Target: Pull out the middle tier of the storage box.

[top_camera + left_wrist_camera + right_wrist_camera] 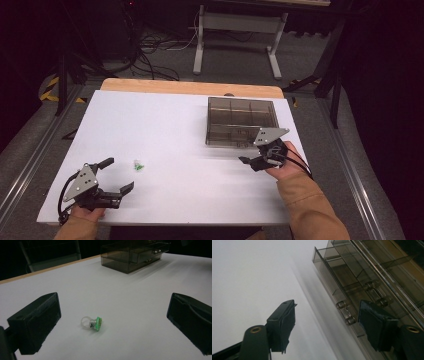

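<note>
One small ring (92, 323), clear band and green top, lies on the white worktop (190, 130) between the wide-open jaws of our left gripper (118, 175), untouched. We judge it light, hard and apt to skid; the band looks the surest hold. Our right gripper (252, 162), jaws partly open and empty, hangs by the lower drawer's knobs (345, 312) on the smoky plastic drawer box (242, 121).

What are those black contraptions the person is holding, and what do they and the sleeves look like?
They are two handheld grippers. The left gripper and right gripper are black, each with two blocky flat-padded jaws, a grey three-cornered plate with small holes on top, and a black cable looping from the body. The person wears tan long sleeves.
</note>
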`<state>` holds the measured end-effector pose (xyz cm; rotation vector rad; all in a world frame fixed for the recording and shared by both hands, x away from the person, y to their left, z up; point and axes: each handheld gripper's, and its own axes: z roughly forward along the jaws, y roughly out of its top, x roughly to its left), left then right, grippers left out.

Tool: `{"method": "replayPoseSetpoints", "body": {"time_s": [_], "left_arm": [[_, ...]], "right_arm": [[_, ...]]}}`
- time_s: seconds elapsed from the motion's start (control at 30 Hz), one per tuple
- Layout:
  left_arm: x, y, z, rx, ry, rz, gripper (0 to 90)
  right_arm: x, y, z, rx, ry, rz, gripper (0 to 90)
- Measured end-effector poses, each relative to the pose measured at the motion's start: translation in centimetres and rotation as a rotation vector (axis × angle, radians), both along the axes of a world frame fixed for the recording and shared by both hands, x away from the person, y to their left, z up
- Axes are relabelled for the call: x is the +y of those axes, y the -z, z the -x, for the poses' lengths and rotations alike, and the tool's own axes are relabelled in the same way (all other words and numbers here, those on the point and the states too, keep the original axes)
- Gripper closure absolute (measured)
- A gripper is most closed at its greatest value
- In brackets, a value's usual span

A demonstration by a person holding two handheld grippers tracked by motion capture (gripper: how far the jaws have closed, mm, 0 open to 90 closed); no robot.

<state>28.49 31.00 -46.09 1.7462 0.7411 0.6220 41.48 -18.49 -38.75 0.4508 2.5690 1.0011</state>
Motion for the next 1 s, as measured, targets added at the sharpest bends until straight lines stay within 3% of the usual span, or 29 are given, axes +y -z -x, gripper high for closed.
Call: {"method": "replayPoseSetpoints", "body": {"time_s": [0.4,0.67,1.0], "left_arm": [[0.0,0.0,0.0,0.003,0.001,0.005,0.2],[0.0,0.0,0.0,0.003,0.001,0.004,0.2],[0.0,0.0,0.0,0.005,0.001,0.006,0.2]], "right_arm": [[0.5,0.5,-1.7,0.015,0.008,0.109,32.6],[0.7,1.0,-2.7,0.010,0.010,0.151,34.3],[1.1,2.1,-3.9,0.035,0.015,0.192,40.9]]}}
